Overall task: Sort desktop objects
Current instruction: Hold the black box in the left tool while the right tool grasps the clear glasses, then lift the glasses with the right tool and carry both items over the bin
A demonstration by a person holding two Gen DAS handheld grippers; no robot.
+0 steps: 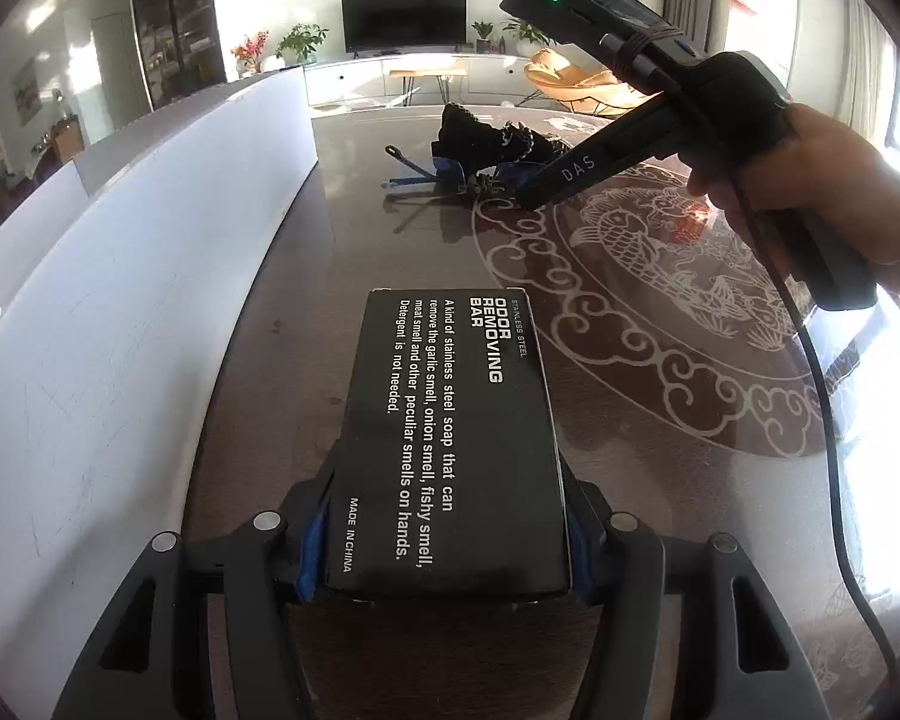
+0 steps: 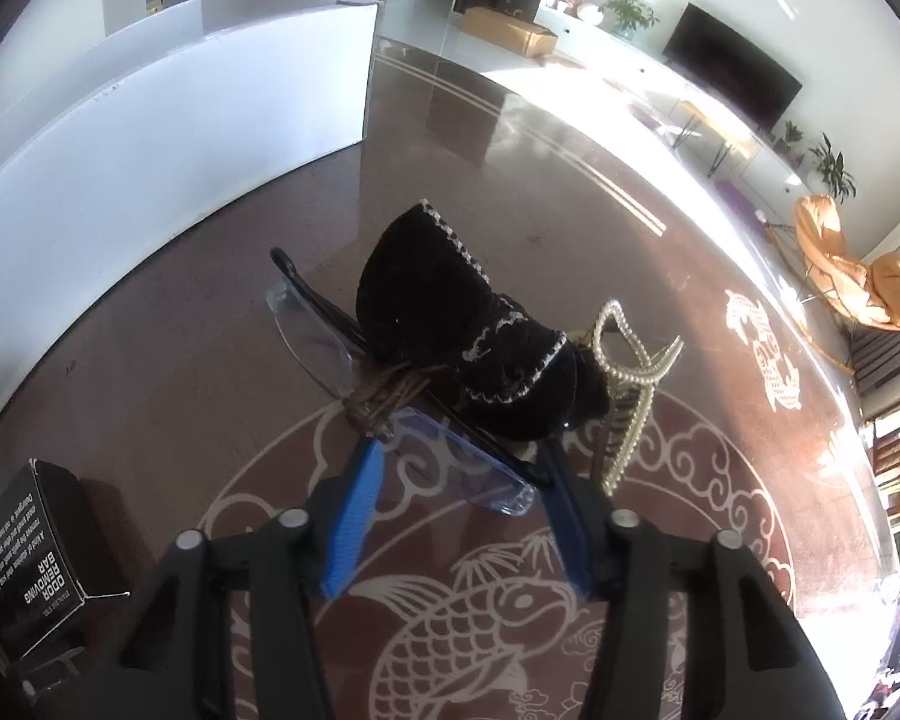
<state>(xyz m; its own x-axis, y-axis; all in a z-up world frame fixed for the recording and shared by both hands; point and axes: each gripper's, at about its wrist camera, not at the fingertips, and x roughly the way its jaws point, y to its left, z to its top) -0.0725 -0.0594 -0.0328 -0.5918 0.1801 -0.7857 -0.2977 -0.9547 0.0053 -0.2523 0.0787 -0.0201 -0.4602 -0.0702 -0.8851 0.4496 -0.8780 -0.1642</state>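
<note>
Five items, none seen sorted | box (image 1: 450, 438) clamped in left gripper (image 1: 450, 540), low over table (image 1: 360, 228) | knitwear (image 2: 450, 336), glasses (image 2: 468, 468), clip (image 2: 624, 396), tie (image 2: 384, 396) heaped mid-table | right gripper (image 2: 459, 498) closed narrowly on glasses | destination unseen; knitwear's kind unclear; glasses partly buried.

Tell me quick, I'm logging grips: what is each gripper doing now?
Left gripper: closed on the black box.
Right gripper: closed on the clear glasses.
</note>
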